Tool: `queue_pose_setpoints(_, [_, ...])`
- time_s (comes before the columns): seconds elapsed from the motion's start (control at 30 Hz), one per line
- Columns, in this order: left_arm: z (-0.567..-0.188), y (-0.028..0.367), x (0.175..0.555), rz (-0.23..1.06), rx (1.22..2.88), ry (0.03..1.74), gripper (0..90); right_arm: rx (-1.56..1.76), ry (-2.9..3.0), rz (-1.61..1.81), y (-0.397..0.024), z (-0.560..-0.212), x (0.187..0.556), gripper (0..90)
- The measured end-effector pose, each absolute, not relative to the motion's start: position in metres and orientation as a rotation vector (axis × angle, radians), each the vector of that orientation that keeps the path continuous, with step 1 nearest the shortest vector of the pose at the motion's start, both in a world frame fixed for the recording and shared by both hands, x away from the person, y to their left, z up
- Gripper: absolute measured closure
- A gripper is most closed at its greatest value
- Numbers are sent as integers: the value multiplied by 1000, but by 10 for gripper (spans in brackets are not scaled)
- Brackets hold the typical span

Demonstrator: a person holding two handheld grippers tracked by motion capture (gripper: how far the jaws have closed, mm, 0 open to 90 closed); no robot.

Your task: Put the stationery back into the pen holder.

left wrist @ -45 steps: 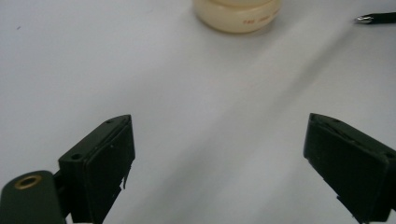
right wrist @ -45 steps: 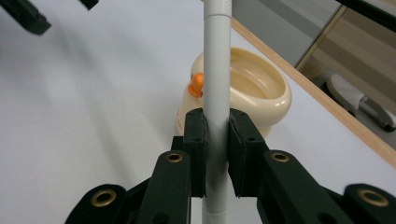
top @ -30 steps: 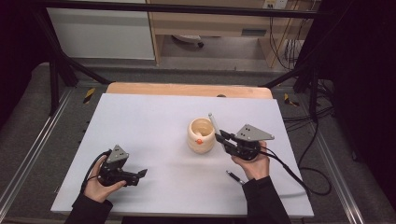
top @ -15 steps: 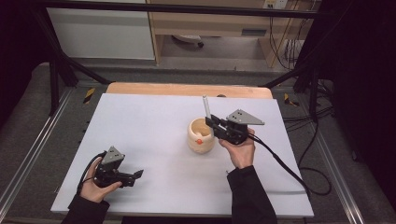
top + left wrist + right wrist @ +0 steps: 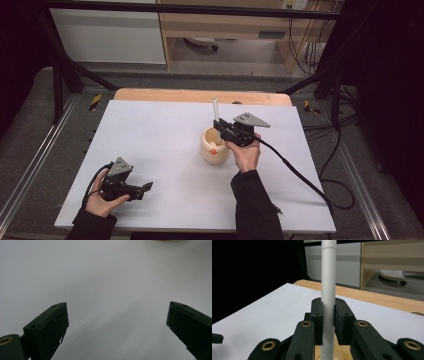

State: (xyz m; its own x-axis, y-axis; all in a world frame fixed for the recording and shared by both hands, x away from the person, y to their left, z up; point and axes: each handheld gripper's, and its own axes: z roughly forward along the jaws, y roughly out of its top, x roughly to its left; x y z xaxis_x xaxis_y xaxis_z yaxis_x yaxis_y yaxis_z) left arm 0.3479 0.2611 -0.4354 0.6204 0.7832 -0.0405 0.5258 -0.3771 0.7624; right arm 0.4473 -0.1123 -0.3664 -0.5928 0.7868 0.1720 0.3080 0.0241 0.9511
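A white table (image 5: pixel 150 135) carries the things, with a strip of bare wood along its far edge. One cream-coloured cup (image 5: pixel 214 149) stands directly on it, a little right of the middle, with a small orange mark on its side. The table surface looks matte and smooth.

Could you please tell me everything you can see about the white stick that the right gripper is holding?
The white stick is a slim, straight, matte tube with a seam ring near its top, possibly a pen or marker. It stands upright, clamped on both sides by the black pads of the right gripper. Its lower end hangs over the mouth of the cream cup on the white table; whether it touches the cup is unclear.
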Motion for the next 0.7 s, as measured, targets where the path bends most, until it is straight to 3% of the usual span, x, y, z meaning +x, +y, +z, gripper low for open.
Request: queue_pose_setpoints(0.7, [-436,262,348,427,2075,1022,41,1192,1980,1526,-107,-408,452,788])
